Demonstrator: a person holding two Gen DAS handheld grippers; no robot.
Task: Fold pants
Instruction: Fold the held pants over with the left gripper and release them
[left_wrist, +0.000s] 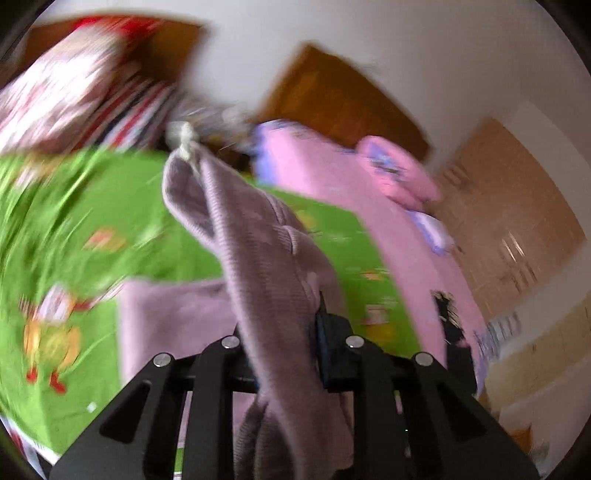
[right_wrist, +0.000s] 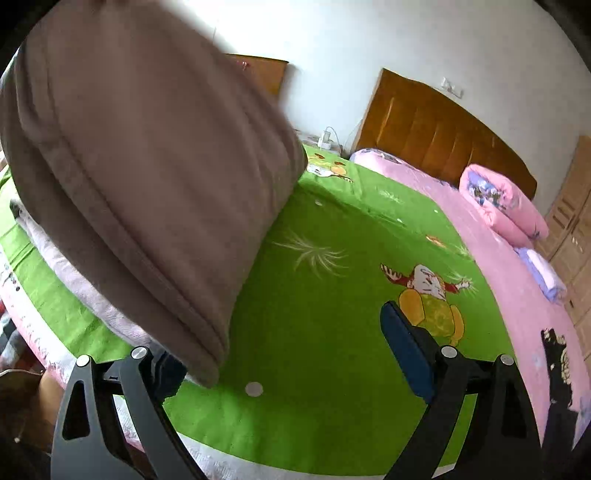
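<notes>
The pants (left_wrist: 258, 243) are mauve-grey knit cloth. In the blurred left wrist view my left gripper (left_wrist: 284, 332) is shut on a bunched fold of them and holds it up above the green bed sheet (left_wrist: 92, 206); more of the pants lies flat below (left_wrist: 173, 317). In the right wrist view the lifted pants (right_wrist: 147, 177) hang as a broad brownish-grey panel at the upper left, draped over my left finger. My right gripper (right_wrist: 291, 354) is open with its jaws wide apart, nothing between them, over the green sheet (right_wrist: 332, 314).
The bed has a green cartoon-print sheet, a pink blanket (right_wrist: 498, 258) along its right side and a rolled pink quilt (right_wrist: 506, 206). A wooden headboard (right_wrist: 436, 129) stands behind. Wardrobe doors (right_wrist: 576, 221) are at the far right. Patterned bedding (left_wrist: 74, 92) is piled at the far left.
</notes>
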